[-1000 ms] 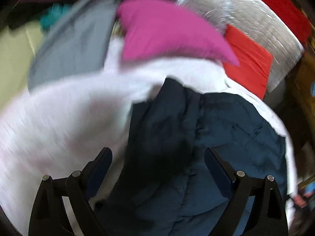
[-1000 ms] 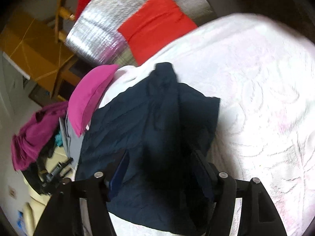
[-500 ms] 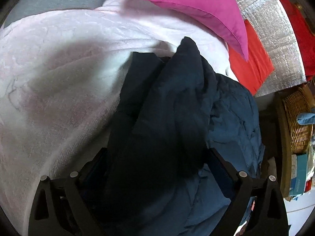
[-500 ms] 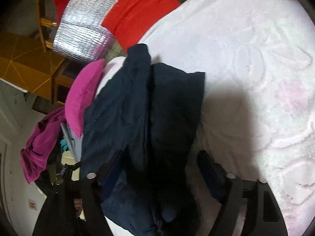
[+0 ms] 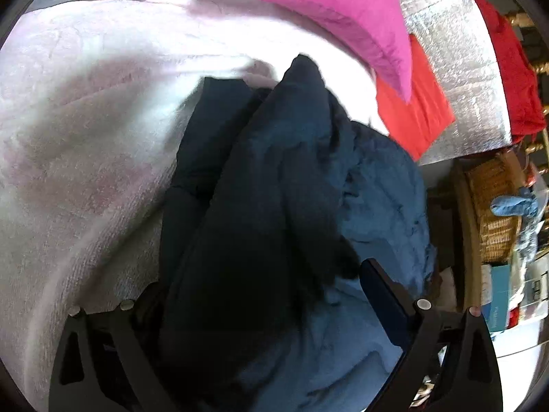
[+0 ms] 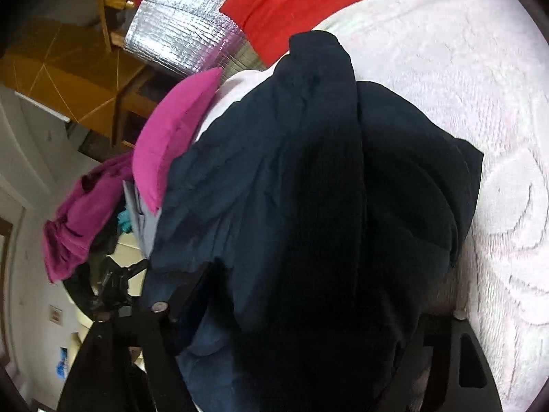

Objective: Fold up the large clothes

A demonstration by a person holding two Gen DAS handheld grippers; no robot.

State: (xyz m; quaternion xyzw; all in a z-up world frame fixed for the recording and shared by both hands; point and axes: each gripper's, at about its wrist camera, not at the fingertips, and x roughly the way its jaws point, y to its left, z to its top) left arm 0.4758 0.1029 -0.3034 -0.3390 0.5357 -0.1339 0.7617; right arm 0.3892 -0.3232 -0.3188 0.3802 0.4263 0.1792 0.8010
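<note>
A large dark navy garment point(image 5: 291, 189) lies bunched on a pale pink-white bedspread point(image 5: 85, 120). In the left wrist view it fills the space between my left gripper's point(image 5: 260, 295) widely spread jaws; the left finger is partly hidden by cloth. In the right wrist view the same garment point(image 6: 308, 189) drapes over and between my right gripper's point(image 6: 302, 309) fingers, hiding the tips. Whether either gripper pinches the cloth does not show.
A magenta pillow point(image 5: 336, 10), a red cloth point(image 5: 415, 110) and a silver quilted cover point(image 5: 459, 51) lie at the bed's far side. A wicker basket point(image 5: 494, 206) stands to the right. A purple garment point(image 6: 85, 213) and wooden furniture point(image 6: 68, 79) sit left in the right wrist view.
Both grippers have moved down and closer into the navy garment. The cloth now covers the fingers more and fills more of each view.
</note>
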